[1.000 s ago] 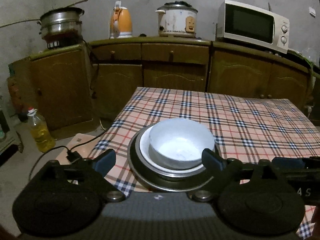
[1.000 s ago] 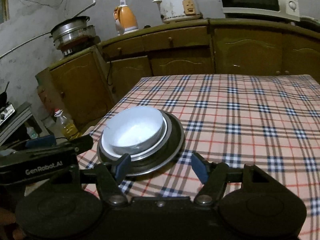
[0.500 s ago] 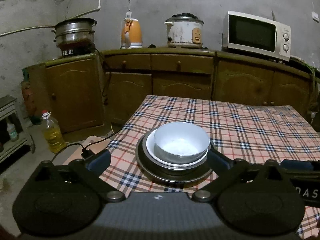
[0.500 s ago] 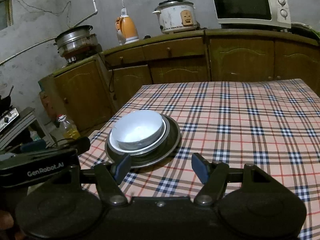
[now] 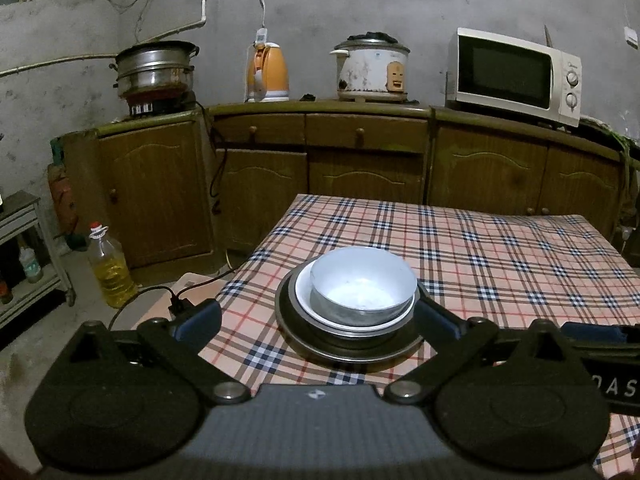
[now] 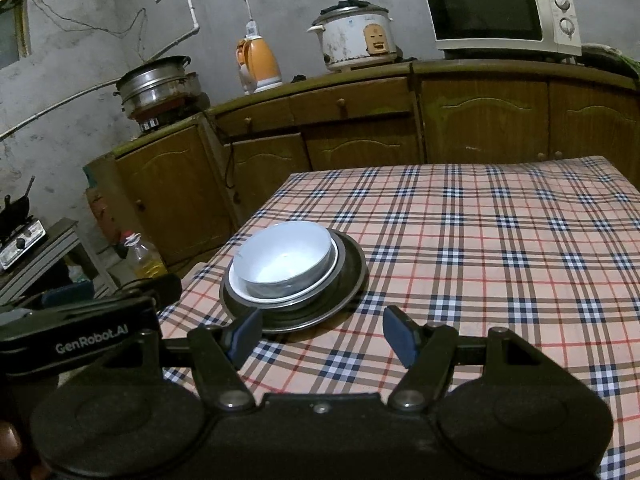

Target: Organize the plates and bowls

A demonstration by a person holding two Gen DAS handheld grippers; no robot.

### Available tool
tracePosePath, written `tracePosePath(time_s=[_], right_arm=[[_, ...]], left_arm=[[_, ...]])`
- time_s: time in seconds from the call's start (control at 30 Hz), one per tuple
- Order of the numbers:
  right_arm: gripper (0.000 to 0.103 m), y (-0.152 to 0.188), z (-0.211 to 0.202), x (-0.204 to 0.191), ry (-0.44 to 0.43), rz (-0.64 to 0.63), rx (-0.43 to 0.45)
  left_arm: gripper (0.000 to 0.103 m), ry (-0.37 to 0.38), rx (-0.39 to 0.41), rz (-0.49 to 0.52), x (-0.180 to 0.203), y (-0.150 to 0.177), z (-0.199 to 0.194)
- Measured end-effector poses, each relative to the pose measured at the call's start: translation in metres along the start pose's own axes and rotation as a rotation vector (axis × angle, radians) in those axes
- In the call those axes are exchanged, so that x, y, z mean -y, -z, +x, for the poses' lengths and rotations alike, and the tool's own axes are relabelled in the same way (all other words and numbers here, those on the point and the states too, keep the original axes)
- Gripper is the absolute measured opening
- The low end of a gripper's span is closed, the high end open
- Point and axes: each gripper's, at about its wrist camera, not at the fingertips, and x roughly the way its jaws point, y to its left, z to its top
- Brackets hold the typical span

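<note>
Apparently stacking is done: bowl (image 5: 362, 290) nests in the plates (image 5: 348, 344) at the surface's (image 6: 500, 240) 9 o'clock edge, so left gripper (image 5: 318, 322) and right gripper (image 6: 322, 330), both wide and empty, should clear the rims.

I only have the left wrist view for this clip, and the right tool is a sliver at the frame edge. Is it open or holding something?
Observer: The right tool is open, with nothing between its blue pads. It sits short of the stack.
Reviewer: In my view the left tool's finger overlaps the metal plate's rim. Is that contact?
Observer: No. The right wrist view shows the left tool off to the stack's left, with tablecloth between it and the metal plate.
Reviewer: Is anything beyond my left edge?
Observer: A small burner with a dark pan sits on a low shelf.
</note>
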Motion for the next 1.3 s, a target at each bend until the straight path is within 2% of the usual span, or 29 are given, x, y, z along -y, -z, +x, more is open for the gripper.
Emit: tracePosePath(time_s=[1.3], right_arm=[[0.080,0.0028,0.0062,-0.0010,0.004,-0.010,-0.017]], left_arm=[[0.103,-0.002,-0.013,-0.002,-0.0001,0.0022,0.0063]])
